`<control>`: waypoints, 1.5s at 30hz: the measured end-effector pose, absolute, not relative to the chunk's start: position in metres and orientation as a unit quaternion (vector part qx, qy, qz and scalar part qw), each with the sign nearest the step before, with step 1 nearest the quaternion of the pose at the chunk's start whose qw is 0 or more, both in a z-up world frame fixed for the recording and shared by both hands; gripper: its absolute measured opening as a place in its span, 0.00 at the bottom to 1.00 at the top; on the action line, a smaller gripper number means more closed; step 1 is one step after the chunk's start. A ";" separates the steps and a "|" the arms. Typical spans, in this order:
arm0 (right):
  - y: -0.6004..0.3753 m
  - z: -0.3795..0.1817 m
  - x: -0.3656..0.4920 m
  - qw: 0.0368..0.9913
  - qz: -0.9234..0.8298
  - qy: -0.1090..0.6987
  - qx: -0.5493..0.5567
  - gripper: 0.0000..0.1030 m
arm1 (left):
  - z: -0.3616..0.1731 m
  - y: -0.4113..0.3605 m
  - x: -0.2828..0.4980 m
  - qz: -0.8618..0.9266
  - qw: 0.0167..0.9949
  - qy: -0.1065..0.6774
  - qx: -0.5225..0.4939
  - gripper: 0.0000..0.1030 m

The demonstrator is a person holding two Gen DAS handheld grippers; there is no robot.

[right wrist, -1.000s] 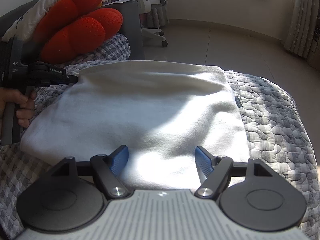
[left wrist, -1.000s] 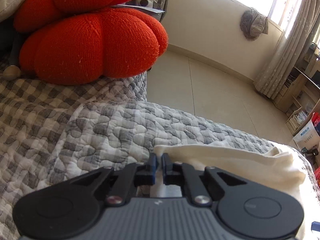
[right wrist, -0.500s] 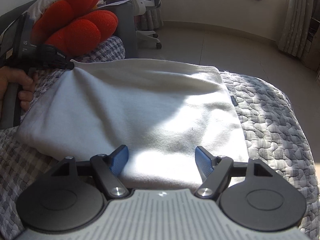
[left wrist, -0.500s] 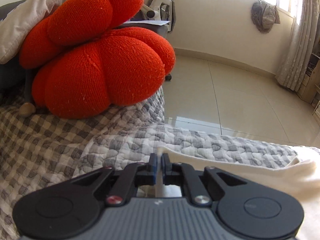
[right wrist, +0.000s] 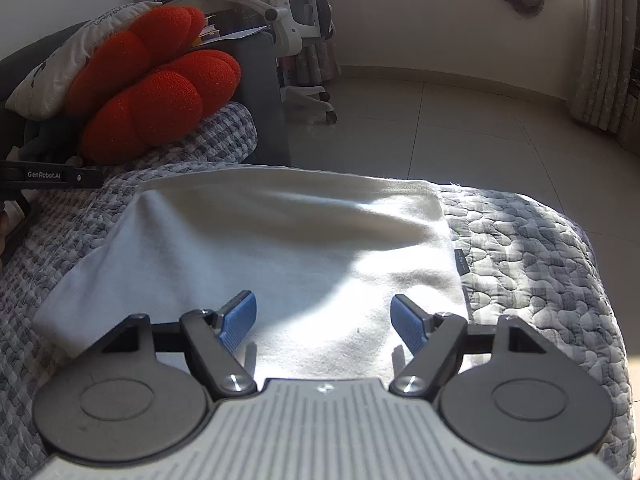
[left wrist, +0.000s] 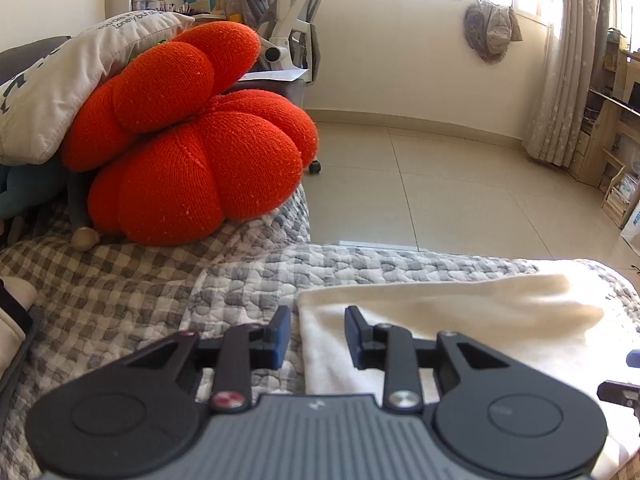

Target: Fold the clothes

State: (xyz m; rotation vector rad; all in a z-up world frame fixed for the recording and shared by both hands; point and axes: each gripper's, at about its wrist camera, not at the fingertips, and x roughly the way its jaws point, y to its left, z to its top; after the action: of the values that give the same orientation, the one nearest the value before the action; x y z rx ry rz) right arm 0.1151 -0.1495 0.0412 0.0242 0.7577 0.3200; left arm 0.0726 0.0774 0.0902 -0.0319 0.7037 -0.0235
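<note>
Your left gripper (left wrist: 314, 330) has just been opening; the folded cream knit garment (right wrist: 280, 252) lies released on the grey quilted cover (right wrist: 528, 256) (edge between jaws). Your right gripper (right wrist: 324, 320) hovers wide, empty.

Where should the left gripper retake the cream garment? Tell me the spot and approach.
Probably the near-left corner of the cream garment, from the left edge, low over the quilt: it lies free, just ahead of the open left gripper.

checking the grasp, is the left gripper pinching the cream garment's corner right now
No, the left gripper has its jaws apart, having just been opening, and the cream garment lies flat on the quilt, its corner unpinched.
</note>
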 end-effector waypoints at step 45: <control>-0.094 0.033 0.054 0.904 0.179 0.385 -0.055 0.14 | 0.027 0.025 0.005 -0.124 0.925 0.356 -0.046 0.29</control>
State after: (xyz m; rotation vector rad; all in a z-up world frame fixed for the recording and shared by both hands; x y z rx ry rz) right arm 0.0535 -0.0943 0.0326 -0.1135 0.7967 0.3701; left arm 0.0045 0.0248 0.0269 -0.0937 0.7311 -0.2544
